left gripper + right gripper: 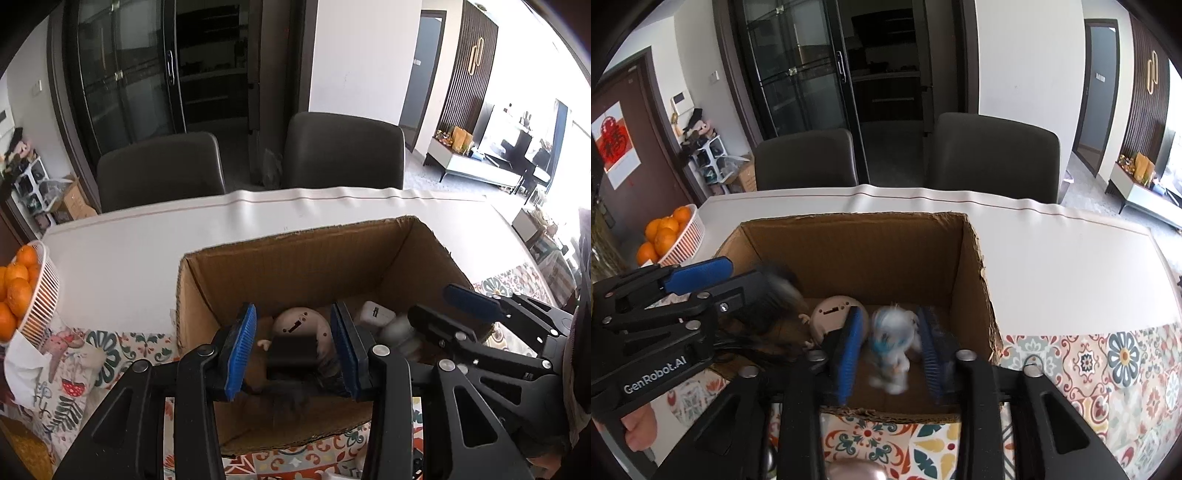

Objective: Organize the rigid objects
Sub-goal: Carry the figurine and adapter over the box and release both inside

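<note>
We see a table (147,251) with a white top at the centre of both views, and a patterned cloth (1089,362) covering its near part. An open cardboard box (295,266) sits on it mid-frame. A white basket (40,291) of oranges (18,291) rests at its left edge.

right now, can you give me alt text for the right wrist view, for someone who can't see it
A blurred white and blue toy figure sits between the right gripper's parted blue pads, over an open cardboard box on a table. The left gripper reaches in from the left with a dark furry object, beside a round beige disc. A basket of oranges stands far left.
</note>
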